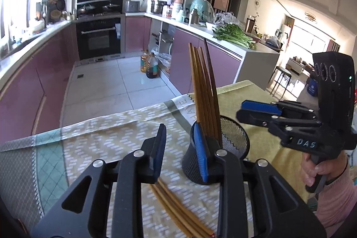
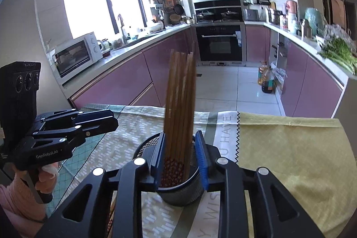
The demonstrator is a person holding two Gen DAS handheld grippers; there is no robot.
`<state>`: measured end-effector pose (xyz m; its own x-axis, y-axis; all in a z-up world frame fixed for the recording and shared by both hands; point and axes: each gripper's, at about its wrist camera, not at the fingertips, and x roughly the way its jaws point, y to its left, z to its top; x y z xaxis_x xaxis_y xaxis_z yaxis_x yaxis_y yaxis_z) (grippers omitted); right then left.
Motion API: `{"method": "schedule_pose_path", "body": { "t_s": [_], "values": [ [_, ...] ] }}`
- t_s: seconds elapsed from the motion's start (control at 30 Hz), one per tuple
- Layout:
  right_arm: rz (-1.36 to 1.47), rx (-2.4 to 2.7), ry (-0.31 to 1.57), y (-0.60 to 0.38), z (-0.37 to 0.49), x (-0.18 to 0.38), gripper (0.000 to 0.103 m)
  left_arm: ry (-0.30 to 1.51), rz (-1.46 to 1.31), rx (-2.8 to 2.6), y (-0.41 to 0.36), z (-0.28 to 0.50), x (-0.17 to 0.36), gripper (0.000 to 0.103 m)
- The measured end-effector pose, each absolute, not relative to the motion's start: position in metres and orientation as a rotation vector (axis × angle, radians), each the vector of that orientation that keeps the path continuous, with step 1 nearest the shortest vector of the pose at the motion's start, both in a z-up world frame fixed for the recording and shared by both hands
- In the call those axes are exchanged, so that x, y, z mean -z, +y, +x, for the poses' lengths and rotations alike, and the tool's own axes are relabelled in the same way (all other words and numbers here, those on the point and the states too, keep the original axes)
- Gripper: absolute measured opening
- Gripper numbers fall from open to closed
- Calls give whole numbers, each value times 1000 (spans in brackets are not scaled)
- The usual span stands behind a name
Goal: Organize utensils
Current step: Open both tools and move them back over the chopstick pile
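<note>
A black mesh holder (image 1: 232,144) stands on the cloth-covered table and holds several brown chopsticks (image 1: 204,90) upright. My left gripper (image 1: 179,153) is open and empty just left of the holder, above several loose chopsticks (image 1: 178,209) lying on the cloth. My right gripper (image 2: 179,157) is open, its blue pads (image 2: 202,160) on either side of the chopstick bundle (image 2: 180,104) in the holder (image 2: 180,193), not clamping it. In the left wrist view the right gripper (image 1: 256,110) hovers right of the holder. In the right wrist view the left gripper (image 2: 107,119) is at the left.
A patterned yellow and green cloth (image 2: 290,148) covers the table. Beyond the table edge are the white tiled floor, purple cabinets (image 2: 125,81), an oven (image 2: 219,44) and oil bottles (image 2: 266,79) on the floor.
</note>
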<state>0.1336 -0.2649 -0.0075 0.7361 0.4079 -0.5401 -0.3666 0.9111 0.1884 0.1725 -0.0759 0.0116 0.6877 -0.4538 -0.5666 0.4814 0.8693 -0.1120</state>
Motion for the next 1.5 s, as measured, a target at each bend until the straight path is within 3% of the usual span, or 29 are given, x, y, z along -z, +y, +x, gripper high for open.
{"method": "schedule_pose_path", "body": {
  "t_s": [0.27,0.63,1.5],
  "values": [
    [10,-573,612,-237,87,19,37,621,141,466,-49,121,20,43],
    [-45,-612,831,-190,84,91,37,783,115,436,-32,103,81,43],
    [-79,-556,876,-181,85,104,36,861,91,461,-45,113,100,43]
  ]
}}
